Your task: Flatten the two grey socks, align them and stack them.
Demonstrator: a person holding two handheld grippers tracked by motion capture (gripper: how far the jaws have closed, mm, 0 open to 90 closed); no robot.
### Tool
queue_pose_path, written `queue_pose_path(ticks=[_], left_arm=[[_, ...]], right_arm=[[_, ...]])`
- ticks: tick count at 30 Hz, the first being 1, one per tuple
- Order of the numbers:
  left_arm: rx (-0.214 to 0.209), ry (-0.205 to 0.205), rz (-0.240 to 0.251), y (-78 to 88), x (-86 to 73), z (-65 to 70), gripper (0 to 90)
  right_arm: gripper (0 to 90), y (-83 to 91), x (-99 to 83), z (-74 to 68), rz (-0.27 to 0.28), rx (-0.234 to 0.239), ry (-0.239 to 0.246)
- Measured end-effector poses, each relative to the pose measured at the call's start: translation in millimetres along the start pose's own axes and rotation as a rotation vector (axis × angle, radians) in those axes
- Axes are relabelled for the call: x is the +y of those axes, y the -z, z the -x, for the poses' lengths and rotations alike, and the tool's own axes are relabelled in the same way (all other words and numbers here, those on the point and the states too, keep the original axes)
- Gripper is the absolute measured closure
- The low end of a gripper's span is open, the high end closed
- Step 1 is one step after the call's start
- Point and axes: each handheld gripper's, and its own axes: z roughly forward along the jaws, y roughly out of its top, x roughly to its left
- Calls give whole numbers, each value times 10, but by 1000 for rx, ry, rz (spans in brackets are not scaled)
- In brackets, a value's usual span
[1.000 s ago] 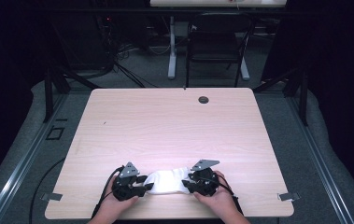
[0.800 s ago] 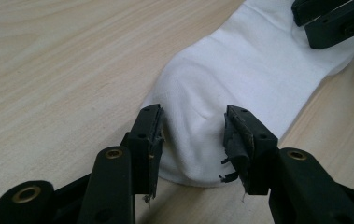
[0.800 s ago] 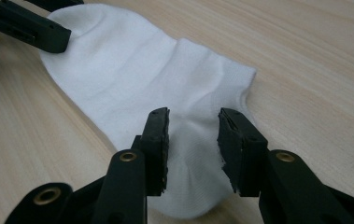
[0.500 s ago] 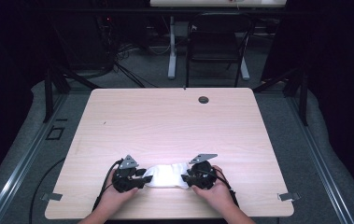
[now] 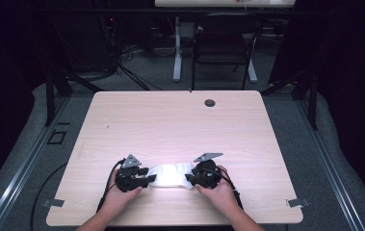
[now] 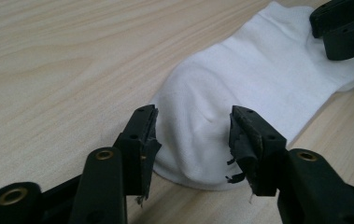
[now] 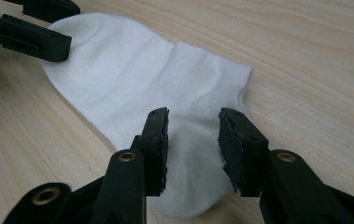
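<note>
White sock (image 5: 171,174) flat on table (image 5: 180,125), near my edge, long axis left-right between both grippers. Left gripper (image 6: 191,135) straddles rounded toe end, jaws just opened wider, released, fabric between pads but no pinch. Right gripper (image 7: 193,135) same at other end: jaws parted, just widened, no squeeze. Gripper views show pad gaps; high view gives lie of sock.

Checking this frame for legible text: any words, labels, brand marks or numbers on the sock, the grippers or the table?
None can be read.
white sock: plain knit, no logo or lettering in either gripper view.
left gripper and right gripper: black jaws with brass rivets, no markings.
wooden table: bare wood grain, no label; the small dark disc near its far edge is too small to tell.
</note>
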Motion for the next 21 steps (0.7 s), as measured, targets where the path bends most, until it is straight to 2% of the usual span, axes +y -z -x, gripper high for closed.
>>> queue_pose_path(ticks=[4, 7, 11, 13, 15, 17, 19, 21], left_arm=[[1, 17, 20, 55, 3, -20, 456], [2, 24, 30, 99, 8, -29, 435], [12, 8, 47, 187, 39, -15, 423], [23, 0, 41, 227, 62, 0, 422], [22, -20, 36, 289, 91, 3, 422], [23, -12, 47, 347, 108, -5, 418], [18, 16, 54, 385, 109, -23, 412], [8, 30, 52, 404, 95, -54, 404]], right_arm=[[567, 89, 0, -3, 65, 12, -27], [558, 167, 19, 5, 97, 5, -18], [551, 258, 40, 18, 120, -3, -25], [540, 301, 45, 13, 133, 2, -31], [529, 352, 48, 1, 141, -5, -16], [526, 414, 41, -22, 164, -9, -15], [521, 473, 23, -19, 189, -8, -24], [520, 508, -14, 9, 214, -5, -48]])
